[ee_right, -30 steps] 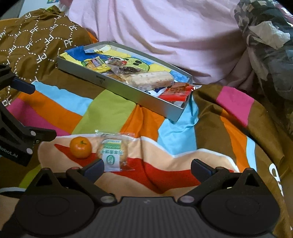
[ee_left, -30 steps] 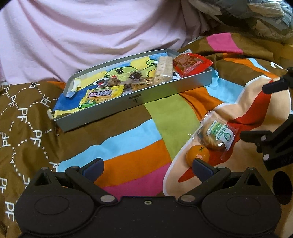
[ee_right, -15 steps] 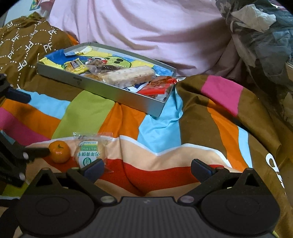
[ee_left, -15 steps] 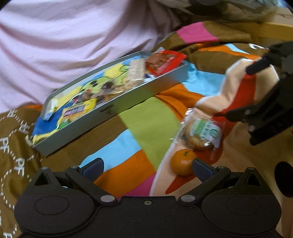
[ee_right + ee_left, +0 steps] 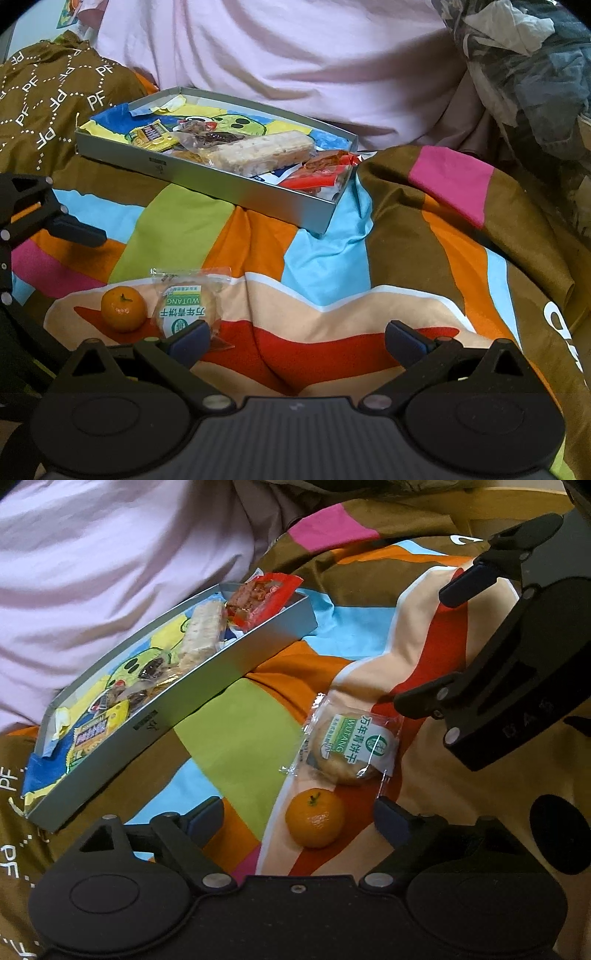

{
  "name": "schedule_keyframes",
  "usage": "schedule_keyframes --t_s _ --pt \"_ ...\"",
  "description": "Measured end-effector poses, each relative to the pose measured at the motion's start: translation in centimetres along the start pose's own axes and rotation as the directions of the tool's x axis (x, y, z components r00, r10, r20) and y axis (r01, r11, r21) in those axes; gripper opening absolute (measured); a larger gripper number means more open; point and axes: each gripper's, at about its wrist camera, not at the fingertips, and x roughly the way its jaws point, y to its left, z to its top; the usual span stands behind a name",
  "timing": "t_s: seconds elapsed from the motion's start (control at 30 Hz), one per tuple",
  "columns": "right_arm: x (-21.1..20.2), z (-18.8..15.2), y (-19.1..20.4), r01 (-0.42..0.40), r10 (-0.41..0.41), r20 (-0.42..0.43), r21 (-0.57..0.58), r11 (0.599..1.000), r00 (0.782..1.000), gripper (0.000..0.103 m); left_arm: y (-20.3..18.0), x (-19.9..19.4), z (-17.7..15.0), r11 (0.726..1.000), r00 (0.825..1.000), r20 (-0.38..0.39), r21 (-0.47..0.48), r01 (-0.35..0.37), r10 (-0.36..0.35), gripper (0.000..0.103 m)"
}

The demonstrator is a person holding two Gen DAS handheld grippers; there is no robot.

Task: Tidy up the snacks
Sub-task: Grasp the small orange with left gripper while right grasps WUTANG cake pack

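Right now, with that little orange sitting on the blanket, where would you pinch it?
Across the orange's round middle, coming down from above. It sits stem up and loose on the blanket, already between the left gripper's closing fingers, clear of the wrapped biscuit beside it.

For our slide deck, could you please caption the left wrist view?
Left hand-held gripper closing around a mandarin beside a wrapped biscuit, snack tray beyond.

A big blanket (image 5: 177, 236) with bright stripes covers the bed. A soft pink cloth (image 5: 280, 55) lies at 12 o'clock. Crumpled dark clothes (image 5: 532, 74) sit at 2 o'clock.
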Motion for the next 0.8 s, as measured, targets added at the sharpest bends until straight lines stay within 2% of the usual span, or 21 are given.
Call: schedule_keyframes --t_s 0.03,0.17,0.23,0.3,0.47,0.7,0.8 --pt "0.0 0.0 0.0 -0.002 0.002 0.0 0.0 1.0 1.0 0.103 0.0 0.0 0.0 1.0 1.0 0.0 -0.006 0.004 -0.004 0.086" --pt "0.1 0.0 0.1 -0.006 0.006 -0.003 -0.005 1.0 1.0 0.103 0.2 0.1 -0.2 0.999 0.999 -0.005 -0.036 0.038 -0.038 0.071" --pt "0.1 0.0 0.1 -0.006 0.006 -0.004 -0.003 1.0 1.0 0.103 0.4 0.2 -0.3 0.997 0.999 -0.009 -0.062 0.048 -0.049 0.062" --pt "0.1 0.0 0.1 -0.006 0.006 -0.007 -0.001 1.0 1.0 0.103 0.7 0.4 -0.4 0.994 0.998 -0.021 -0.098 0.055 -0.057 0.049" --pt "0.3 -0.1 0.1 -0.007 0.007 -0.013 0.001 1.0 1.0 0.103 1.4 0.5 -0.7 0.984 0.998 -0.029 -0.171 0.057 -0.063 0.039" --pt "0.4 -0.2 0.4 -0.014 0.014 -0.022 -0.015 1.0 1.0 0.103 2.4 0.0 -1.7 0.971 0.999 -0.036 -0.239 0.008 -0.017 0.038" --pt "0.5 -0.2 0.8 -0.026 0.026 -0.028 -0.023 0.999 0.999 0.103 3.3 -0.3 -2.4 0.957 0.999 -0.05 -0.288 -0.015 0.001 0.038"
